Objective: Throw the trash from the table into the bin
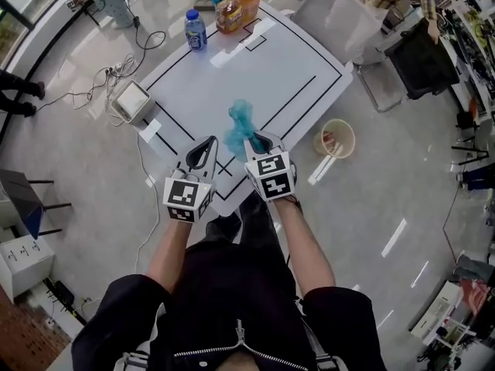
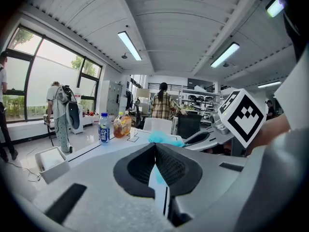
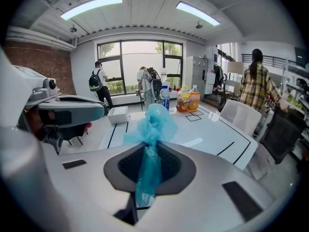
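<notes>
White table (image 1: 286,60) with black lines taped on it, in a big open-plan office, a few drink bottles (image 1: 224,12) parked at the far end.

Head view: the right gripper (image 1: 255,139) is clenched on a crumpled teal plastic bag (image 1: 240,126), holding it above the near edge of the table. The bin (image 1: 353,139) is on the floor just off the table's right side, so it's to the right of the bag and lower down. The right hand is clearly the closer one. The left gripper (image 1: 207,147) sits just beside it, on the side away from the bin.

Left gripper view: the left gripper (image 2: 155,146) has its jaws pressed together with nothing in them as far as I can tell. There's a pale blue sliver in the gap further back, but it's too murky to say what it is. The bag (image 2: 164,138) pokes up right behind its tips.

Right gripper view: the right gripper (image 3: 149,149) pinches the bag (image 3: 154,124) by its thin twisted end. That end runs lengthwise along the jaws, and the puffy part sticks out past the tips. I'd guess the next move is a swing right and down over the bin before letting go.
</notes>
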Demonstrator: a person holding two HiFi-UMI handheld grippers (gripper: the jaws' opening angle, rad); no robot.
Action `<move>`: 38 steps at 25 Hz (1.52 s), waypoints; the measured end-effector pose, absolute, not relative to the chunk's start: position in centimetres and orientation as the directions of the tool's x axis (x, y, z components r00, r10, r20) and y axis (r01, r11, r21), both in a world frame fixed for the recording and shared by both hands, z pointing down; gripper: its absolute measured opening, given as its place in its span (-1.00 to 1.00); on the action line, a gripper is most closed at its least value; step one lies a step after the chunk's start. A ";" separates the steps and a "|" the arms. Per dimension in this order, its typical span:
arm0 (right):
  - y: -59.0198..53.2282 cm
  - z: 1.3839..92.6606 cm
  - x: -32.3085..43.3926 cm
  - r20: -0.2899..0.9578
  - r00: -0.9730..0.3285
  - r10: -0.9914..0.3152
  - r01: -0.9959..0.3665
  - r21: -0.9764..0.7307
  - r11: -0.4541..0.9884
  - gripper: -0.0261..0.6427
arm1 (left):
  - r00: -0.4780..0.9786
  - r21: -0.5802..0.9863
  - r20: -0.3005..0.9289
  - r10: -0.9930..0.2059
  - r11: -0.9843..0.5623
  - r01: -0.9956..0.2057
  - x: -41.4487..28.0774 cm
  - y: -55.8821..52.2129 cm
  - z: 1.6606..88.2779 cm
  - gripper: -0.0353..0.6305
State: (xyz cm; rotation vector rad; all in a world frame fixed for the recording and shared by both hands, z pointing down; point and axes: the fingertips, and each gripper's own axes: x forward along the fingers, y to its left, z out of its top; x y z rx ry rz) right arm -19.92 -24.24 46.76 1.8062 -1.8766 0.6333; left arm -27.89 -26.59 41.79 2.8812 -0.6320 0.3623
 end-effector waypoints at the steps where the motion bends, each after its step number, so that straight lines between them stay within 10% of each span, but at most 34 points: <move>1: -23.6 46.6 -19.8 0.611 -0.026 -0.791 -1.000 -0.014 0.022 -0.83 | 0.886 0.113 0.268 -0.377 -0.902 -0.418 -27.5 -26.1 41.7 -0.88; 38: 6.6 46.0 9.9 0.606 0.103 -0.789 -0.988 -0.032 -0.154 -0.83 | 0.933 0.085 0.284 -0.221 -0.963 -0.254 2.3 1.4 40.8 -0.88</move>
